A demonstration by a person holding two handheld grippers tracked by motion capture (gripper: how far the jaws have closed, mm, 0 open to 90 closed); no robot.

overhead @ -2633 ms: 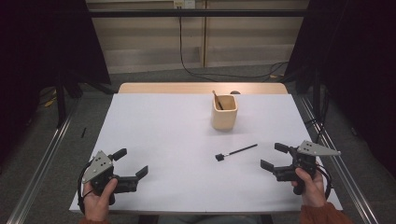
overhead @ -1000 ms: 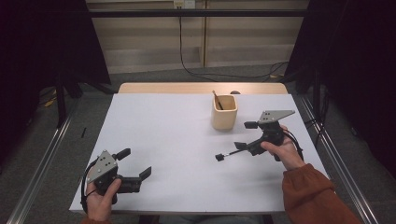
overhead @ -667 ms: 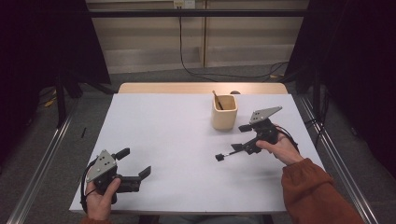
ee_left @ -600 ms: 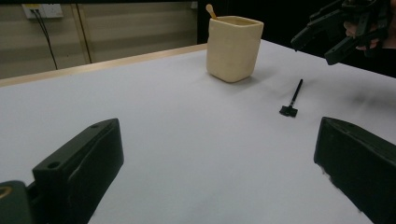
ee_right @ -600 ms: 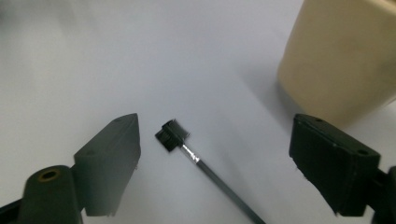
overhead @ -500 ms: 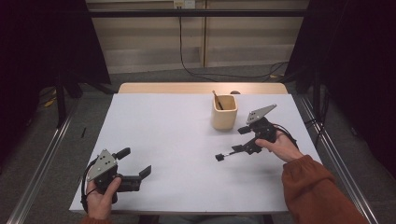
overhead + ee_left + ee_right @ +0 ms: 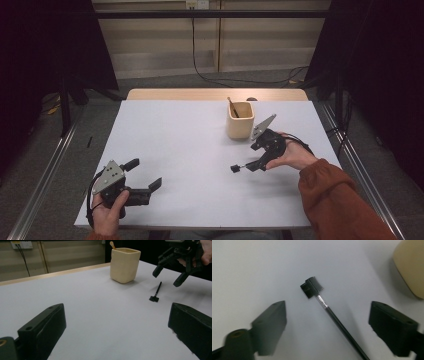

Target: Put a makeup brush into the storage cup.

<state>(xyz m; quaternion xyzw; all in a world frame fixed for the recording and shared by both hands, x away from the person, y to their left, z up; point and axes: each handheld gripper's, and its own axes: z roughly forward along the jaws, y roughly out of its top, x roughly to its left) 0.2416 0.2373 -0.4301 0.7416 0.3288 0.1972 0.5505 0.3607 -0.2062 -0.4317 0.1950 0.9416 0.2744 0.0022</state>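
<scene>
A cream, square-sided cup [image 7: 240, 120] stands upright toward the far right of the white counter [image 7: 180, 140], and a thin wooden stick [image 7: 233, 107] leans inside it, its tip rising above the rim; in the left gripper view the same cup [image 7: 124, 264] sits beyond the jaws with the stick's end [image 7: 112, 244] poking out at the top. What else may be inside cannot be told. Just in front of the cup and to its right, a slim black brush with a small comb-like head [image 7: 243, 166] lies flat on the counter, head toward the left and handle running back under the right claw [image 7: 261, 159]. That claw hovers over the handle with its jaws spread, having just been closing a little, one jaw on each side of the brush and neither touching it; in the right gripper view the brush [image 7: 329, 312] runs diagonally between the two jaws, and the cup's rounded corner [image 7: 412, 267] shows at the upper right. The left claw [image 7: 145, 182] rests near the front left edge of the counter, well apart from cup and brush, its jaws spread with only bare surface between them. Nothing lies between the brush and the cup.
</scene>
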